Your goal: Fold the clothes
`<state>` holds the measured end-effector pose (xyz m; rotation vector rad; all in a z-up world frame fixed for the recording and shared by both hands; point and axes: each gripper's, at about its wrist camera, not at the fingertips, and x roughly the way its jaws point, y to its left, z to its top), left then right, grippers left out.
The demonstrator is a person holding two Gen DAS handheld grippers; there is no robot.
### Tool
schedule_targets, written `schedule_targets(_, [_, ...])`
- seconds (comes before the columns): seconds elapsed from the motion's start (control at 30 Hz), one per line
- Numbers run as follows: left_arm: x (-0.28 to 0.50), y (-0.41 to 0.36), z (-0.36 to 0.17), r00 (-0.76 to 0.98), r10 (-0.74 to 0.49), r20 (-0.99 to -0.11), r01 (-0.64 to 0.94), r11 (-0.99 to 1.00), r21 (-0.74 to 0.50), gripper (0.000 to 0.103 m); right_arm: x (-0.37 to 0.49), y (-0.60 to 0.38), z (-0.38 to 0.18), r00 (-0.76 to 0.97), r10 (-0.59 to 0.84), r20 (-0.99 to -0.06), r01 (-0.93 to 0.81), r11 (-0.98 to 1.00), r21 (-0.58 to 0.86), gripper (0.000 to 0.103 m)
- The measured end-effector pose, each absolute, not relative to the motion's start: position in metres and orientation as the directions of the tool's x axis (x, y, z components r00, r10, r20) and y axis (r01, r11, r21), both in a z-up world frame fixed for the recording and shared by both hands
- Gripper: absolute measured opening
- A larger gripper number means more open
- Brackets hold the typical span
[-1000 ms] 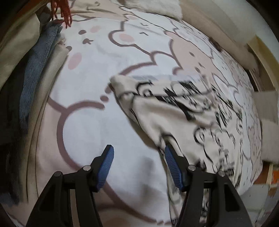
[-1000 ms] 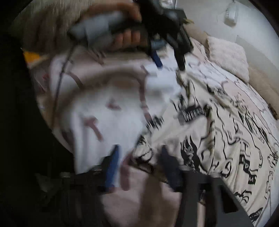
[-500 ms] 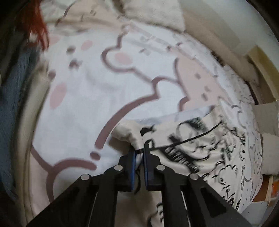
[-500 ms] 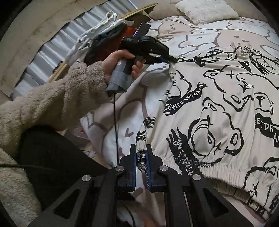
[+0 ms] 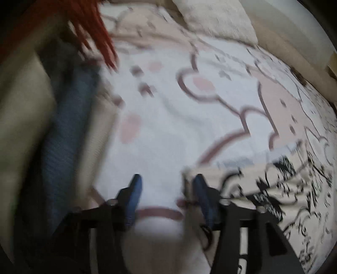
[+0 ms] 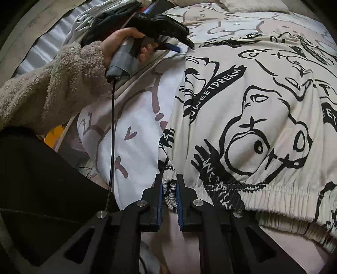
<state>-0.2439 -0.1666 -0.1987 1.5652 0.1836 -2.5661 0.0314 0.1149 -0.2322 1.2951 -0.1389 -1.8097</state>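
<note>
A cream garment with black cartoon print (image 6: pixel 263 109) lies spread on the bed. My right gripper (image 6: pixel 168 185) is shut on its elastic waistband corner at the near edge. My left gripper (image 5: pixel 166 185) is open in the blurred left wrist view, its jaws apart over the sheet, with the garment's far corner (image 5: pixel 242 179) just beside its right finger. The left gripper also shows in the right wrist view (image 6: pixel 181 43), held by a hand at the garment's far corner.
The bed sheet (image 5: pixel 179 126) is white with pink bear outlines. A pile of blue, beige and red clothes (image 5: pixel 63 126) lies along the left. A cream pillow (image 5: pixel 214 19) sits at the head of the bed. The person's fleece sleeve (image 6: pixel 52 80) crosses the left.
My left gripper was shut on the garment's corner half a second ago and has now opened and let it go. My right gripper stays shut on the waistband.
</note>
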Motion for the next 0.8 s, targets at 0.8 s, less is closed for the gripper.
schedule_targets(0.8, [-0.069, -0.024, -0.215, -0.214, 0.2, -0.956, -0.726, -0.687, 0.018, 0.06, 0.021, 0.35, -0.177, -0.456, -0.666, -0.59, 0.125, -0.704, 0.699, 0.064])
